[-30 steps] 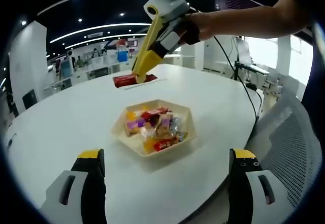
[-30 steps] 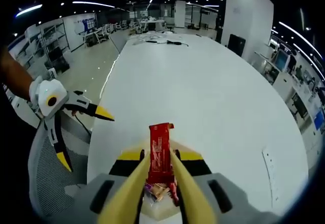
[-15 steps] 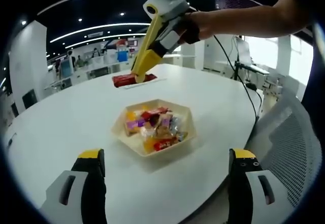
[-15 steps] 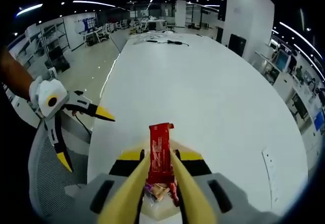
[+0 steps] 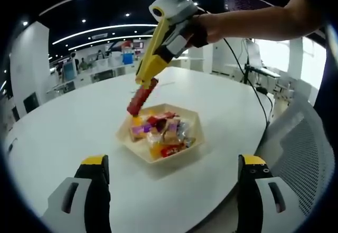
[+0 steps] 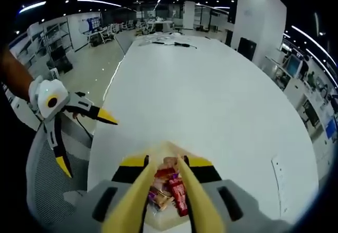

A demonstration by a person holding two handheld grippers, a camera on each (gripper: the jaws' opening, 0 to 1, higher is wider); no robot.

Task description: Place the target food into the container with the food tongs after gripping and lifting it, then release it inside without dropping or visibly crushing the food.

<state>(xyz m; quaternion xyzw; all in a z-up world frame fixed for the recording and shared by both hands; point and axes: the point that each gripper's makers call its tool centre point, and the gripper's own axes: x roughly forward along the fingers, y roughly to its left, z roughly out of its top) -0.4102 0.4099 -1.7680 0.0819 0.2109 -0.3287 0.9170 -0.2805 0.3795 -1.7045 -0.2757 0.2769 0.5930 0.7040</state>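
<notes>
A red snack bar [image 5: 140, 98] hangs tilted just under the tips of my right gripper [image 5: 144, 80], above the back left rim of the beige hexagonal tray [image 5: 125, 137] of wrapped snacks. In the right gripper view the yellow tongs of the right gripper [image 6: 166, 162] stand slightly parted, and the red bar [image 6: 179, 195] shows below them over the tray's snacks, free of the jaws. My left gripper [image 5: 174, 161] is open wide near the table's front edge, nothing between its fingers. The left gripper [image 6: 90, 146] also appears off the table's left side.
The white oval table [image 5: 63, 122] stretches far beyond the tray [image 6: 158, 221]. A mesh office chair [image 5: 301, 154] stands at the table's right edge. A person's arm [image 5: 253, 21] holds the right gripper. Cables [image 6: 174, 44] lie at the table's far end.
The red bar, gripped level between the right tongs before, has slipped out of them and now tilts down toward the tray. The right gripper has shifted slightly over the tray.
</notes>
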